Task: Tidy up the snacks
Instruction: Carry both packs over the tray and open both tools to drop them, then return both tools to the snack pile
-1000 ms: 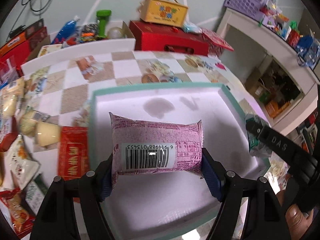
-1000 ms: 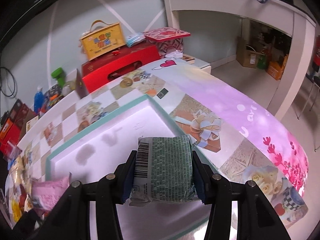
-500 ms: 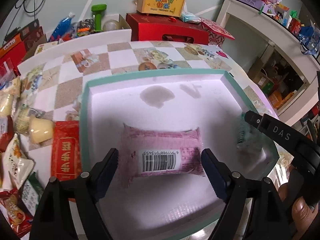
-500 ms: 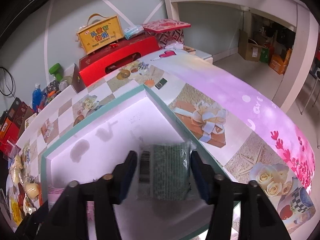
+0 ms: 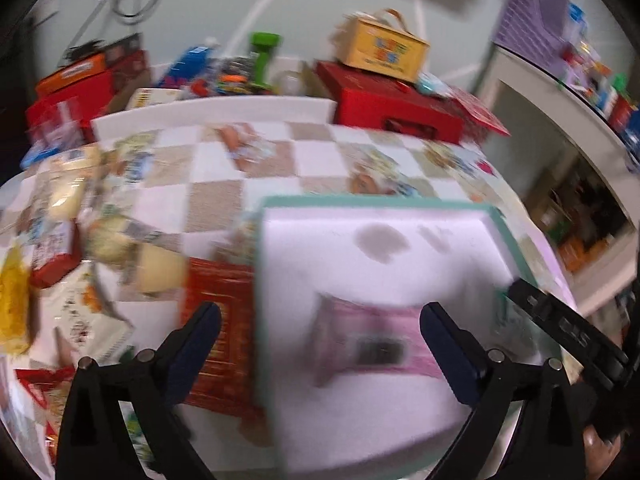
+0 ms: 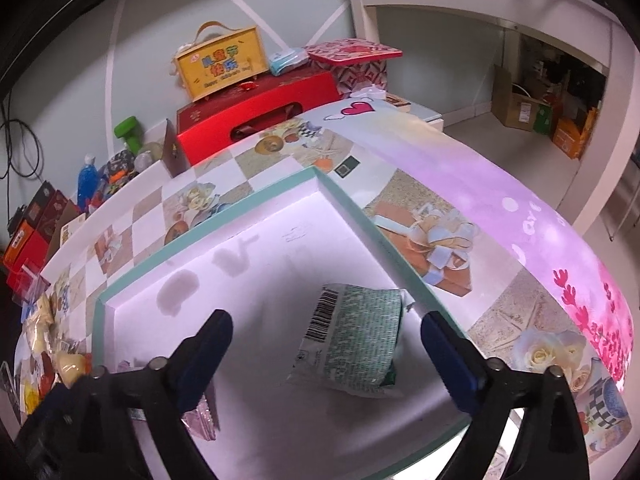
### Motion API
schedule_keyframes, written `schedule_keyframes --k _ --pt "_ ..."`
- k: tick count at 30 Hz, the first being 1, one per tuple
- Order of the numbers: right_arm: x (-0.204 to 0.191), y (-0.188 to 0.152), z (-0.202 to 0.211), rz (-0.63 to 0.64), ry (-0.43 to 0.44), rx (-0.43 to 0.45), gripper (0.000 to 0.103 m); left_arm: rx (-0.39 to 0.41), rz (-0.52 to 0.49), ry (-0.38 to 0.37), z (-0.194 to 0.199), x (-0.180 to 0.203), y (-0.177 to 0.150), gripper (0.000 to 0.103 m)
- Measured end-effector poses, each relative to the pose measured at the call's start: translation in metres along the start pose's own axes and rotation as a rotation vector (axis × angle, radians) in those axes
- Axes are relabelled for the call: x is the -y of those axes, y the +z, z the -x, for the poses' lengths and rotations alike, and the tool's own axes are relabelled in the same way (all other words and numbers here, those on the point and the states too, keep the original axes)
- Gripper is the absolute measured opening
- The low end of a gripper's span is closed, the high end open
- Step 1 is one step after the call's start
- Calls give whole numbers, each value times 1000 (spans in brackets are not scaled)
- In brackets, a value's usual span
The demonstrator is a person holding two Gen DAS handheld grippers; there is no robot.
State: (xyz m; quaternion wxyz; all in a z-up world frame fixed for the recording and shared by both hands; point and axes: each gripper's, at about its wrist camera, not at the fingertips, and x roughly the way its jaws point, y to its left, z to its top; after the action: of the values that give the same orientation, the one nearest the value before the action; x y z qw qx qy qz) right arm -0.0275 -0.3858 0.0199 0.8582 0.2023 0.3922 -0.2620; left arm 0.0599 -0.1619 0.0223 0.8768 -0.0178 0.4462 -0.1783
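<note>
Both tongs, left (image 5: 320, 332) and right (image 6: 326, 334), have just been opening and stand spread, pinching nothing. The pink foil snack packet (image 5: 370, 342) and green printed snack packet (image 6: 352, 344) lie released in the shallow white teal-rimmed tray (image 6: 200, 240) (green one toward its three-o'clock wall), apart so neither overlaps; unsorted snacks (image 5: 100, 240) wait on the table at nine o'clock.

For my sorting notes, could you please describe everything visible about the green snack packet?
The green snack packet is a soft, crinkly pillow-style wrapper, green with fine pale print and a white end panel bearing a barcode. It lies flat, slightly skewed, on the white floor of the teal-rimmed box, near its right wall. Nothing grips it; the right gripper stands open around it.
</note>
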Motion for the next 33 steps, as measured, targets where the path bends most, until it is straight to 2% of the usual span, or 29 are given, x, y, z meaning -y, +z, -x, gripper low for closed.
schedule_keyframes --k 5,8,14,19,21,27,33 --pt "-9 0 7 35 -11 41 103 47 110 36 7 -32 5 100" --pt "-15 0 12 47 13 58 103 96 141 60 16 -47 6 100" --pt "-35 -1 23 91 29 69 103 119 203 65 34 -75 7 100" --pt "-44 -6 31 55 176 48 103 129 225 122 49 -92 5 100" --pt "-50 -7 34 64 203 44 103 128 236 152 55 -101 3 100" --pt "-80 -18 39 171 197 52 103 94 293 214 68 -134 -4 100" --pt "-126 -38 46 300 289 33 103 90 343 243 80 -154 -15 100"
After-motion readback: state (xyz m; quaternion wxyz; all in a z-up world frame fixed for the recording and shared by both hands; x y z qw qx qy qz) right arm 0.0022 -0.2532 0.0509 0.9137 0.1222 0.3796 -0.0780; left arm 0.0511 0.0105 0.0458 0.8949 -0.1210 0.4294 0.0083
